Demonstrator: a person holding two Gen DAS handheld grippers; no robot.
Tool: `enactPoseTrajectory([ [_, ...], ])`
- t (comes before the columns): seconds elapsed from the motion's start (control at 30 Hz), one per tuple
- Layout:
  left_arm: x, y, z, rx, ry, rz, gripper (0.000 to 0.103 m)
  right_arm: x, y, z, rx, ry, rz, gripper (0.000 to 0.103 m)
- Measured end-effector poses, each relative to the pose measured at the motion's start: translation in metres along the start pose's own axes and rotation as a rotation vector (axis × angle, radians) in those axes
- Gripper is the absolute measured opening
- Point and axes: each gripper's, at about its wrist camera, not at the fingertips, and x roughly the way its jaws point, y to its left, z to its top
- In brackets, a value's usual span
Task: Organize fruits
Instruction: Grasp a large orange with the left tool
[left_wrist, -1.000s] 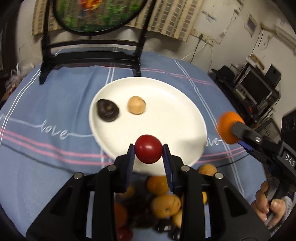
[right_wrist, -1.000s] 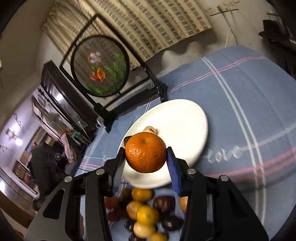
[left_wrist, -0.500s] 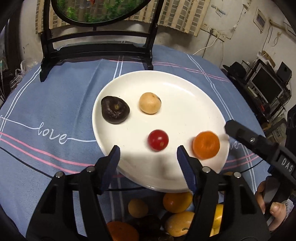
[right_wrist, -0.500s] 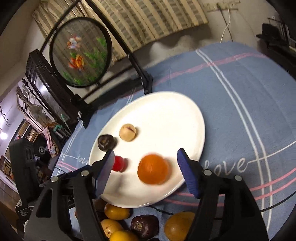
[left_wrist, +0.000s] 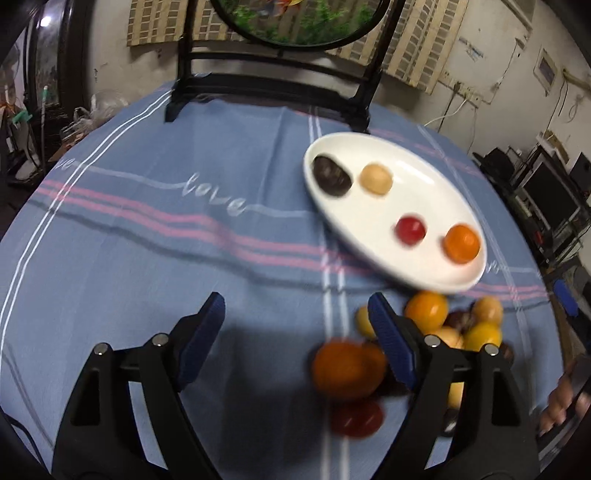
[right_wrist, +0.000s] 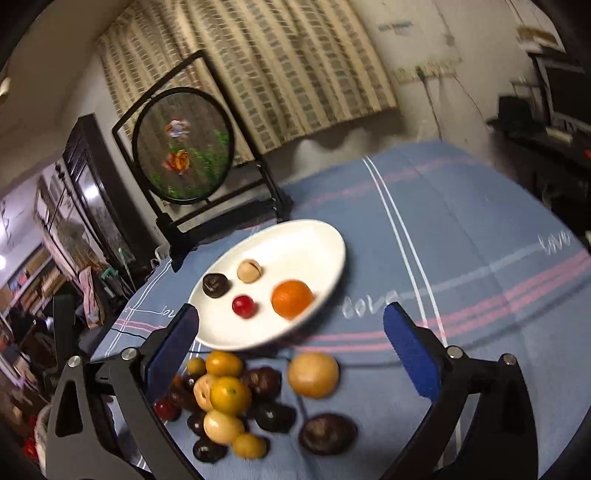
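Observation:
A white oval plate (left_wrist: 436, 206) (right_wrist: 314, 243) on the blue tablecloth holds a dark fruit (left_wrist: 331, 175) (right_wrist: 215, 285), a tan fruit (left_wrist: 376, 178) (right_wrist: 249, 270), a red tomato (left_wrist: 409, 229) (right_wrist: 243, 305) and an orange mandarin (left_wrist: 461, 243) (right_wrist: 291, 298). A pile of loose fruits (left_wrist: 436, 332) (right_wrist: 225, 398) lies in front of the plate, with a large orange fruit (left_wrist: 347, 369) and a tan round fruit (right_wrist: 313, 374). My left gripper (left_wrist: 295, 343) is open and empty over the cloth left of the pile. My right gripper (right_wrist: 288, 354) is open and empty above the pile.
A black stand with a round embroidered screen (left_wrist: 273, 74) (right_wrist: 184, 147) stands at the table's far side behind the plate. A dark fruit (right_wrist: 328, 432) lies apart from the pile. The table edge drops off to shelves and electronics on the right (left_wrist: 546, 192).
One second ago the left gripper held the tomato and the right the mandarin; both let go onto the plate. Since then both grippers have drawn back from the plate toward the pile, the left swinging left.

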Motion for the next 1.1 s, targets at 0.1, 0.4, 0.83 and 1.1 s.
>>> enactPoseTrajectory([
  [0.1,-0.006,0.007,-0.011,0.003,-0.003,0.025,0.086,-0.005,-0.010,-0.004,0.037,-0.002,0.002,0.100],
  [0.4,-0.013,0.009,-0.022,-0.010,-0.009,-0.065,0.088,-0.011,-0.017,-0.011,0.085,0.016,-0.010,0.101],
  [0.83,-0.012,0.049,-0.015,-0.135,-0.010,0.076,0.091,-0.009,-0.019,-0.011,0.096,0.031,-0.028,0.100],
  [1.1,-0.011,0.034,-0.017,-0.075,-0.012,0.018,0.090,-0.009,-0.020,-0.012,0.098,0.042,-0.025,0.100],
])
